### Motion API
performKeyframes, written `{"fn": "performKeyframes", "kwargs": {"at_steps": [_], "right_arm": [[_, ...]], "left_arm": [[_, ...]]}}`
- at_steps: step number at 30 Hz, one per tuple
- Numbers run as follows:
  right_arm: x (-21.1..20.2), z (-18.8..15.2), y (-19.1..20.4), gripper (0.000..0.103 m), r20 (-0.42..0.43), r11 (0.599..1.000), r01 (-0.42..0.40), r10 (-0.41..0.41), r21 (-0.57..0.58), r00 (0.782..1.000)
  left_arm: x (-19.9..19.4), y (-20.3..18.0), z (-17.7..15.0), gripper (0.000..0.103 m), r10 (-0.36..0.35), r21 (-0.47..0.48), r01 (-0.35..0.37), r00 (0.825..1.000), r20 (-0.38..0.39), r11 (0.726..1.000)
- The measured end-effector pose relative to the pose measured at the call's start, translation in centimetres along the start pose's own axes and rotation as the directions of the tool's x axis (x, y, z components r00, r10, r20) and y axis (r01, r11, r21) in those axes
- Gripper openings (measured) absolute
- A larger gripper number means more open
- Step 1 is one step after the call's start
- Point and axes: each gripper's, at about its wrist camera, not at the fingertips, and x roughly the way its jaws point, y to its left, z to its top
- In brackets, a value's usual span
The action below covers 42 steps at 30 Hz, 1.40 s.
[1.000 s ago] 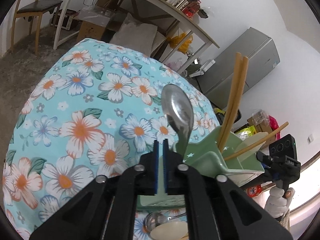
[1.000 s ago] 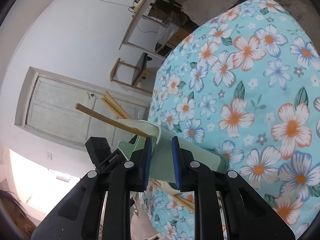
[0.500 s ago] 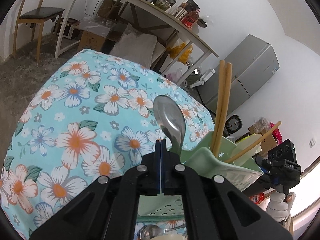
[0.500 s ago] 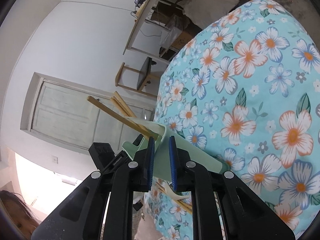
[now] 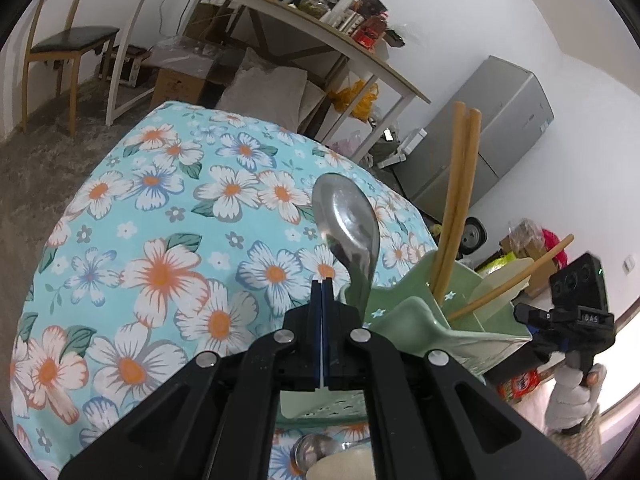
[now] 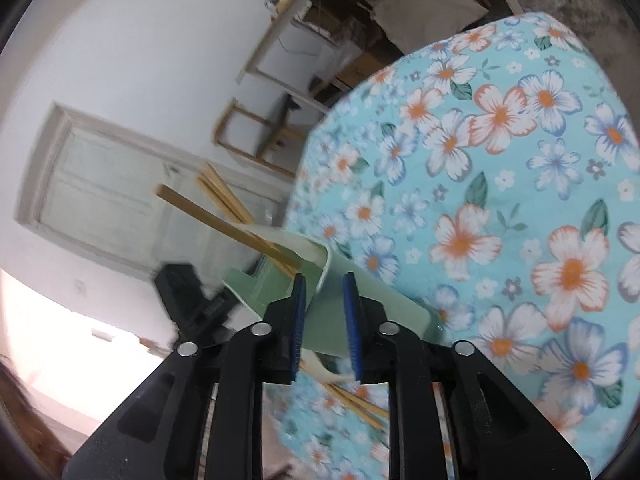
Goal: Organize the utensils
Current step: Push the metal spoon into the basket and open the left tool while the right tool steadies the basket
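Three chopsticks (image 5: 460,208), spoon (image 5: 348,224) (upright), green holder (image 5: 420,316)

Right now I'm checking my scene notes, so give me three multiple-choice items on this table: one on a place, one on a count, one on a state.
1. The upturned spoon stands in: A a glass; B the green holder; C a pan.
2. How many chopsticks stick out of the holder? A one; B three; C five.
3. The left gripper has its jaws: A wide open; B shut; C around a chopstick.

Key: B, its handle drops into the holder; B, two upright together and one leaning; B, no gap shows between them.
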Motion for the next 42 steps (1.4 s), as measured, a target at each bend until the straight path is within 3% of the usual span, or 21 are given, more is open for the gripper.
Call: {"fn": "performKeyframes", "kwargs": {"at_steps": [5,10,17,26,37,42], "right_arm": [[1.1,-0.5,2.7,0.027,-0.065,0.969,0.214,-0.224,-0.126,0.973],[2.9,-0.5,3.4,0.026,-0.105,0.921,0.339,-0.363,-0.193,0.926],[3.0,0.3,3.7,0.024,-0.105,0.914,0.357,-0.38,-0.193,0.919],[3.3,1.9,4.1,0.023,-0.09,0.901,0.38,-0.405,-0.207,0.91],[2.8,5.7,4.4,0.022,-0.003,0.894,0.387,-0.398,-0.224,0.918],[3.2,7.7,4.7,0.021,0.046,0.874,0.416,-0.418,-0.253,0.907]], "left_arm": [[-0.2,-0.3,-0.3,0.0,0.022,0.037,-0.022,1.0,-0.008,0.999],[0.8,0.5,-0.8,0.0,0.023,-0.009,-0.024,0.996,-0.08,1.0],[0.1,0.6,-0.3,0.0,-0.017,-0.025,0.017,1.0,-0.006,1.0],[1.0,0.4,1.2,0.0,-0.023,-0.046,0.024,0.999,0.034,0.999],[2.6,-0.2,4.1,0.0,-0.007,-0.033,0.01,0.994,0.106,0.999],[4.1,-0.2,5.1,0.0,0.021,-0.021,-0.018,0.994,0.109,1.0]]}}
